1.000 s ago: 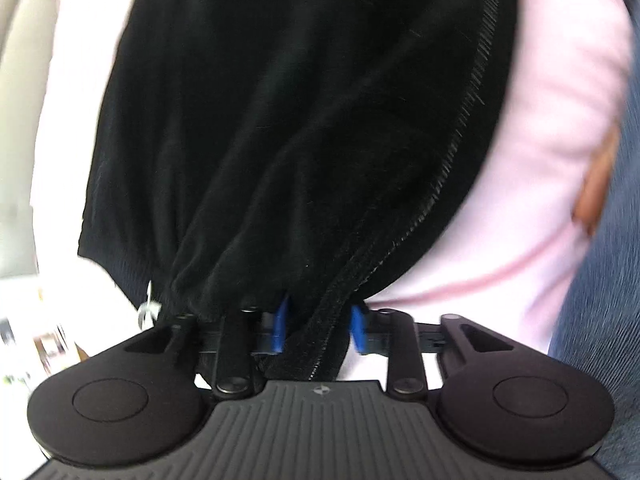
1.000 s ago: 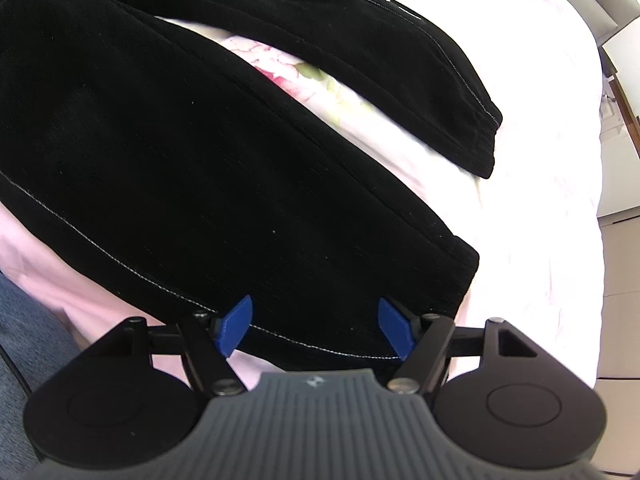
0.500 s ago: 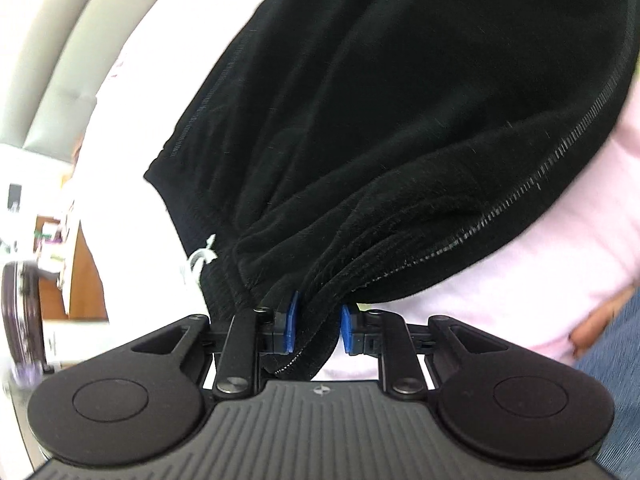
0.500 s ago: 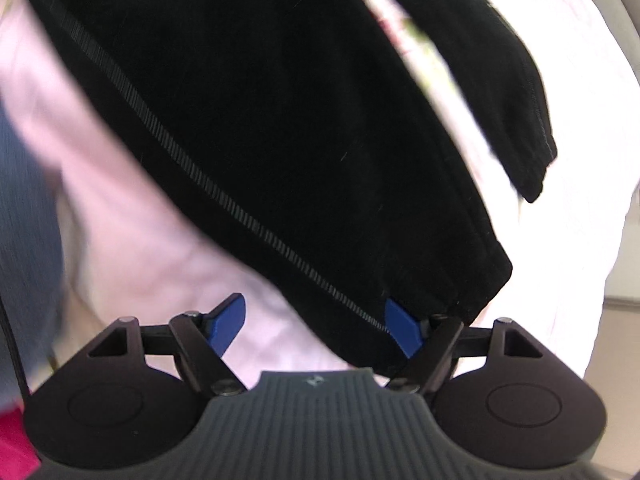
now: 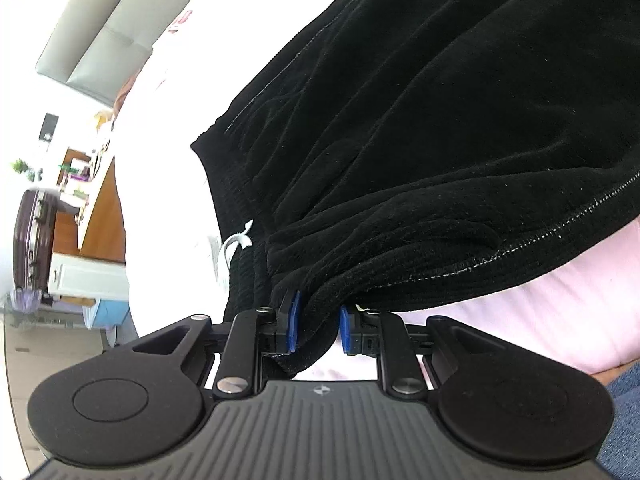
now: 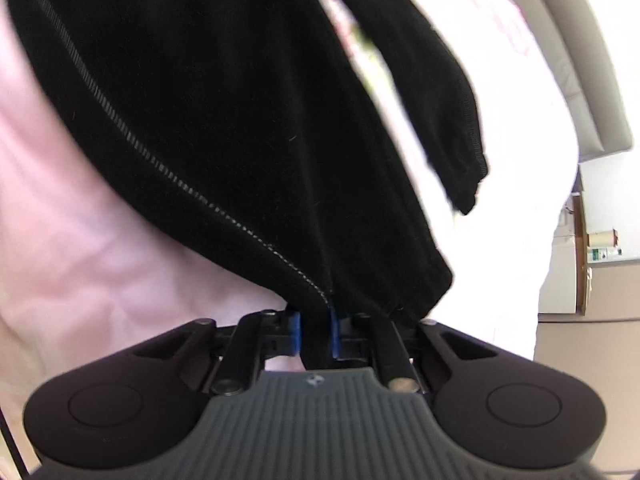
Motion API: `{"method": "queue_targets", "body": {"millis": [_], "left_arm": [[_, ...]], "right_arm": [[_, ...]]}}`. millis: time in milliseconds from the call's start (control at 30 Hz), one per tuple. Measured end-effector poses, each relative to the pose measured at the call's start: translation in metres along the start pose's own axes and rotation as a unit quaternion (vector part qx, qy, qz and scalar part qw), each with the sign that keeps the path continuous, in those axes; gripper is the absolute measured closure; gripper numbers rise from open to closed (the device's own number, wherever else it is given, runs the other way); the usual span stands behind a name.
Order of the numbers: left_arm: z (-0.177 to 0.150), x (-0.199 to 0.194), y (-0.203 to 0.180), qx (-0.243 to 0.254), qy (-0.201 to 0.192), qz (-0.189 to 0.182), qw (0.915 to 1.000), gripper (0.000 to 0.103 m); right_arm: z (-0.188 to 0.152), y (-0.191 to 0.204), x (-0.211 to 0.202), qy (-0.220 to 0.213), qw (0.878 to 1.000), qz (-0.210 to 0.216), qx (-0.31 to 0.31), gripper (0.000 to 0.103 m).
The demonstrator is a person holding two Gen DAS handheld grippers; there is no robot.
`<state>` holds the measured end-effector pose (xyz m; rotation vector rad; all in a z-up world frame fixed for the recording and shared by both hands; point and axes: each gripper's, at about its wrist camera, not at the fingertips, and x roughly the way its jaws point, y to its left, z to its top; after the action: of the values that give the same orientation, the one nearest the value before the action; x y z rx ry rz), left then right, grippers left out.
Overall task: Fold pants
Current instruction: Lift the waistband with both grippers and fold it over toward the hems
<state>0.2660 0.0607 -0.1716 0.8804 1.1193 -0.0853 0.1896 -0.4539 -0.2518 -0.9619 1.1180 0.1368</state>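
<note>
Gripping one pair of black pants (image 5: 420, 128) — two grippers, left gripper (image 5: 318, 330) and right gripper (image 6: 314, 332), jaws clenched.

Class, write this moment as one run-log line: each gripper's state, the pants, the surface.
left gripper: shut on pants | right gripper: shut on pants | pants: lifted, unfolded | surface: pink bedding
</note>
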Motion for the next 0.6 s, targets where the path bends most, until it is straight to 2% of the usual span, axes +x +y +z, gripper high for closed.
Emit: {"method": "queue_targets", "body": {"millis": [133,333,433,600], "left_arm": [[0.002,-0.006,0.011,-0.043,0.004,0.000,0.9991,0.084],[0.007,-0.026,0.038,-0.113,-0.017,-0.006,0.9934,0.086],[0.015,-0.029,0.058,-0.159,-0.025,-0.009,0.9869,0.087],[0.040,-0.027,0.099,-0.236,-0.024,-0.018,0.9713,0.087]], "right_arm": [[0.002,-0.022,-0.020,-0.027,0.999,-0.021,0.031,0.097],[0.023,-0.064,-0.048,-0.061,0.993,-0.071,0.078,0.098],[0.039,-0.088,-0.054,-0.064,0.989,-0.082,0.109,0.098],[0.072,-0.119,-0.044,-0.045,0.987,-0.079,0.132,0.099]]}}
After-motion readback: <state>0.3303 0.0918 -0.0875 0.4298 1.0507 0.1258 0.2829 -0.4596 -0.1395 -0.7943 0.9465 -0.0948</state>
